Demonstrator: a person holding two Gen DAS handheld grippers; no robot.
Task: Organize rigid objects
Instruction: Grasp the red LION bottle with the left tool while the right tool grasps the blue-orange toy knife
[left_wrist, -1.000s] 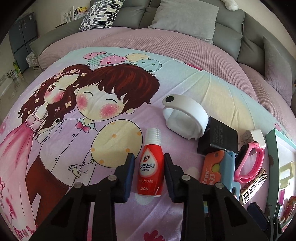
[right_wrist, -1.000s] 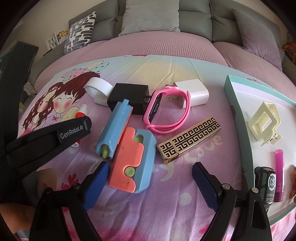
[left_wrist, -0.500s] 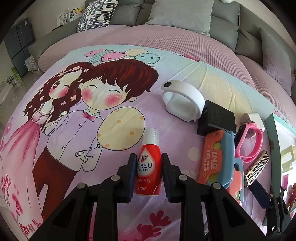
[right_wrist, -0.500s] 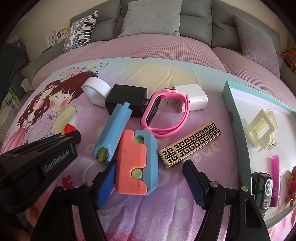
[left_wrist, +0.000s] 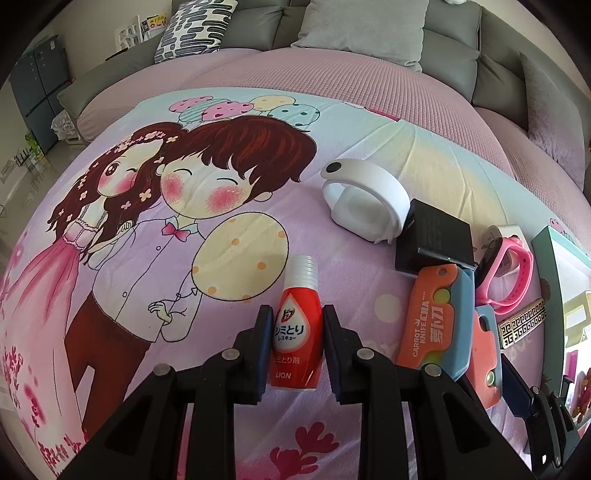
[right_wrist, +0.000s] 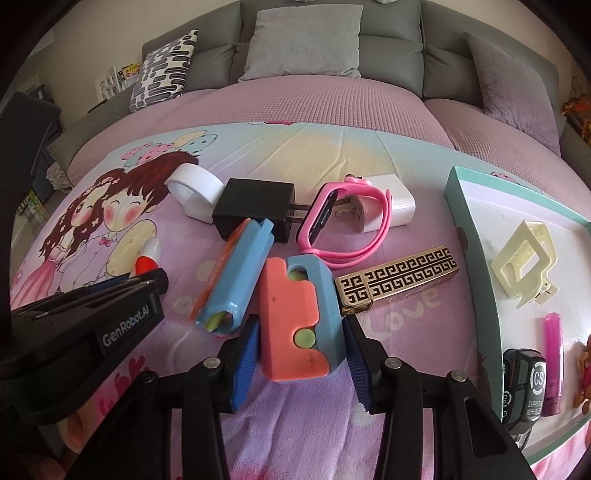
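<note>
Left gripper (left_wrist: 297, 343): I have its pads pressed on both sides of the red bottle (left_wrist: 297, 339), which lies on the printed sheet (left_wrist: 147, 295), cap pointing away from me.
Right gripper (right_wrist: 299, 354): its blue pads sit against the flanks of the coral-and-blue toy block (right_wrist: 299, 325); it looks gripped.
Step in hand: I judge both grasps made, neither item lifted yet.
Next move: I expect to raise both and carry them right to the teal tray (right_wrist: 476, 258), steering past the gold patterned case (right_wrist: 399, 277) beside the block.
Farther back: pink wristband (right_wrist: 347, 225), black charger (right_wrist: 255, 206), white ring (right_wrist: 194, 188).
</note>
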